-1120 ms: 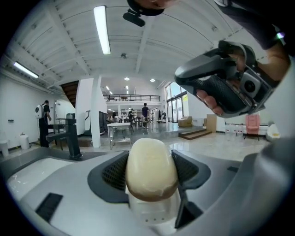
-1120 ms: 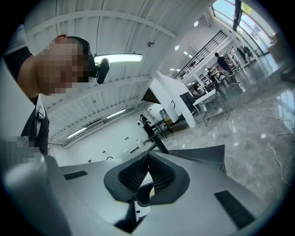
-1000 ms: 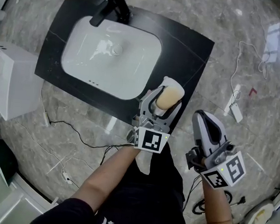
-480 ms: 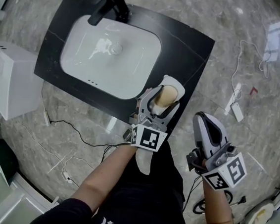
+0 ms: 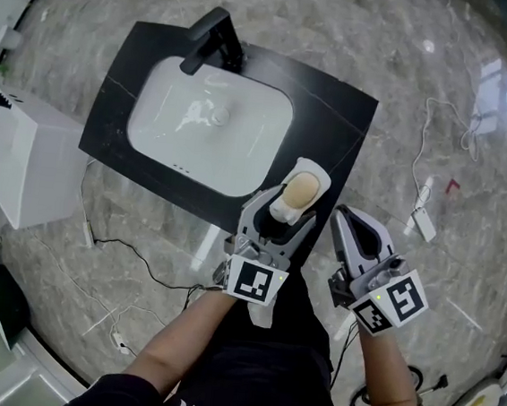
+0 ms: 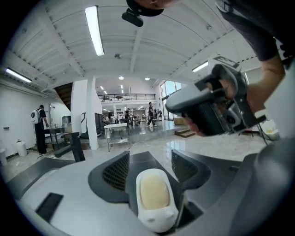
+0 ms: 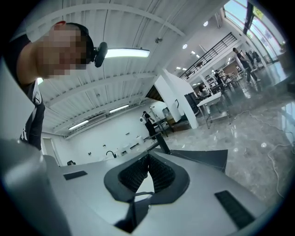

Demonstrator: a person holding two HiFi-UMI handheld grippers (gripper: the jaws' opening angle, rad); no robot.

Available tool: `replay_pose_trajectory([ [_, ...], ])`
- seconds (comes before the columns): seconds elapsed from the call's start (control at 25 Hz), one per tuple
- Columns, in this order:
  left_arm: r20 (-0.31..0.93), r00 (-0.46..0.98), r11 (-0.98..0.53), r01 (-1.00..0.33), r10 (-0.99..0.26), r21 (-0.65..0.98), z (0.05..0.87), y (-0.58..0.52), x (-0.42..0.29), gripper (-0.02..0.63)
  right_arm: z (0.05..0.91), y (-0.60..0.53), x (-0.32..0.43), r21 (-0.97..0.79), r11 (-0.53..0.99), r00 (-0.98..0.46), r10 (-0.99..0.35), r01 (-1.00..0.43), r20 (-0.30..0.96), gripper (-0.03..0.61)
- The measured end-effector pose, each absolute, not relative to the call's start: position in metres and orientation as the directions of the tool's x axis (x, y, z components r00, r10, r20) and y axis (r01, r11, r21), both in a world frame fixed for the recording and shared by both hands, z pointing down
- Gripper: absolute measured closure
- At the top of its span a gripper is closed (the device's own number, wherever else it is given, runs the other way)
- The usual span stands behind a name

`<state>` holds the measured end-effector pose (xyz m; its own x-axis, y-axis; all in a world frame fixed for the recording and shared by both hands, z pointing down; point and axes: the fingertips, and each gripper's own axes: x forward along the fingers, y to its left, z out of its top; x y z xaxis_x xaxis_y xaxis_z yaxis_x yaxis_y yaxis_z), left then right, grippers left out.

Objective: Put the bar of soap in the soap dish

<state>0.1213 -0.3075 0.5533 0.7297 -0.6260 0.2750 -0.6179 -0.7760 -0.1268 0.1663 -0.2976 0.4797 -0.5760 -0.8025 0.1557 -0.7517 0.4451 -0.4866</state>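
Note:
A tan bar of soap [image 5: 302, 189] lies in a white soap dish [image 5: 314, 171]. My left gripper [image 5: 281, 211] is shut on the near end of that dish and holds it over the front right edge of the black counter [image 5: 339, 116]. In the left gripper view the soap [image 6: 154, 193] rests in the dish [image 6: 156, 222] between the two jaws of the left gripper [image 6: 150, 168]. My right gripper [image 5: 352, 224] hangs just right of the left one, off the counter, shut with nothing in it. Its dark pads meet in the right gripper view, where the right gripper [image 7: 147, 173] points into the hall.
A white sink basin [image 5: 212, 126] with a black faucet [image 5: 212, 40] is set in the counter. A white box [image 5: 28, 165] stands to the left. Cables [image 5: 133, 239] and a power strip [image 5: 425, 220] lie on the marble floor. The right gripper [image 6: 212, 106] shows in a hand.
The right gripper has come in closer to the left one. The left gripper keeps its hold on the dish with the soap, drawn slightly back toward the counter's front edge.

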Motion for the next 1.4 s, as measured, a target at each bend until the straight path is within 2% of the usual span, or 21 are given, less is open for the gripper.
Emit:
replay_pose_trajectory([
  [0.24, 0.201, 0.772, -0.797, -0.587, -0.603, -0.139, 0.484, -0.292, 0.111, 0.324, 0.442, -0.292, 0.151, -0.438, 0.459, -0.558, -0.821, -0.773, 0.124, 0.577],
  [0.4, 0.155, 0.796, -0.81, -0.58, -0.585, -0.079, 0.446, -0.279, 0.1, 0.329, 0.415, -0.284, 0.141, -0.41, 0.459, -0.54, -0.835, -0.788, 0.103, 0.577],
  [0.48, 0.139, 0.809, -0.819, -0.572, -0.572, -0.043, 0.429, -0.268, 0.093, 0.352, 0.403, -0.276, 0.135, -0.395, 0.457, -0.53, -0.843, -0.797, 0.093, 0.577],
  [0.64, 0.086, 0.827, -0.83, -0.558, -0.555, 0.009, 0.388, -0.246, 0.079, 0.422, 0.375, -0.261, 0.122, -0.353, 0.451, -0.504, -0.861, -0.82, 0.07, 0.577],
  [0.8, 0.049, 0.836, -0.836, -0.548, -0.546, 0.023, 0.346, -0.222, 0.061, 0.464, 0.345, -0.239, 0.101, -0.312, 0.457, -0.494, -0.868, -0.833, 0.047, 0.577],
  [0.88, 0.037, 0.83, -0.83, -0.557, -0.556, 0.029, 0.329, -0.215, 0.05, 0.517, 0.33, -0.227, 0.093, -0.288, 0.458, -0.486, -0.873, -0.841, 0.031, 0.577],
  [0.96, 0.019, 0.825, -0.824, -0.566, -0.565, 0.034, 0.313, -0.21, 0.042, 0.6, 0.316, -0.218, 0.088, -0.268, 0.456, -0.476, -0.879, -0.849, 0.012, 0.577],
  [1.16, 0.024, 0.838, -0.837, -0.545, -0.545, 0.05, 0.282, -0.201, 0.035, 0.606, 0.293, -0.201, 0.074, -0.245, 0.451, -0.461, -0.887, -0.858, -0.02, 0.577],
  [1.4, -0.03, 0.848, -0.846, -0.523, -0.528, 0.103, 0.267, -0.191, 0.026, 0.608, 0.275, -0.185, 0.059, -0.209, 0.455, -0.459, -0.888, -0.866, -0.028, 0.577],
])
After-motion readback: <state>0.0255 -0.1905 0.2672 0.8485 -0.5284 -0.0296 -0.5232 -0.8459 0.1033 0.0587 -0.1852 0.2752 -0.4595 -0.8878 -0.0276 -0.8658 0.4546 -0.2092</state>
